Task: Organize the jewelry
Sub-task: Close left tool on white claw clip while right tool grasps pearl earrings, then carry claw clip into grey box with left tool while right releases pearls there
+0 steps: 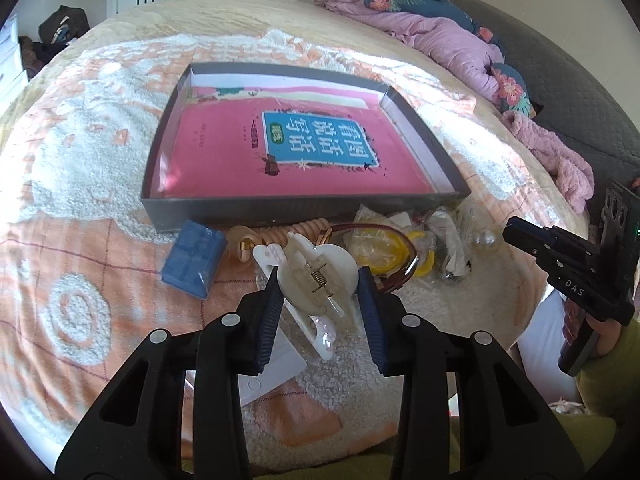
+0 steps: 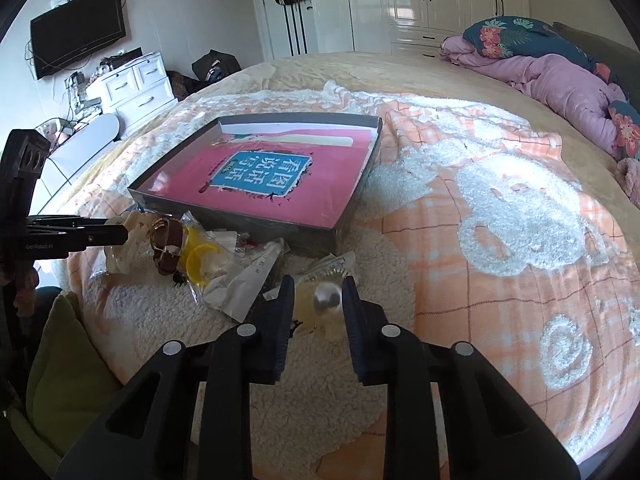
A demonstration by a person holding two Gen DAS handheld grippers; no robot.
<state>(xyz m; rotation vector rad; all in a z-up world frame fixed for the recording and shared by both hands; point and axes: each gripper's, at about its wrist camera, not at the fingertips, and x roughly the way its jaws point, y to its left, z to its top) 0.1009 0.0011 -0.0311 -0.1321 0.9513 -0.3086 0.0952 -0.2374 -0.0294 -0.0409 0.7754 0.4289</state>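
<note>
My left gripper (image 1: 320, 280) is shut on a white hair claw clip (image 1: 308, 264) with a metal spring, held just above the blanket. My right gripper (image 2: 319, 286) is shut on a pearl bead (image 2: 327, 298) in a small clear bag, lifted off the bed. A shallow grey box (image 1: 304, 202) lined with a pink book cover lies just beyond both grippers. Before its front wall sits a jewelry pile: a brown strap (image 2: 168, 258), yellow bangles in plastic (image 2: 200, 260) and a peach spiral hair tie (image 1: 280, 234). The left gripper's tip (image 2: 120, 234) shows at the left of the right wrist view.
A blue box (image 1: 194, 264) lies left of the pile and a white card (image 1: 272, 372) under my left fingers. The bed carries an orange and white blanket (image 2: 500, 208). Pink bedding (image 1: 448, 40) is heaped at the far right. A sleeve in green shows at the near edge.
</note>
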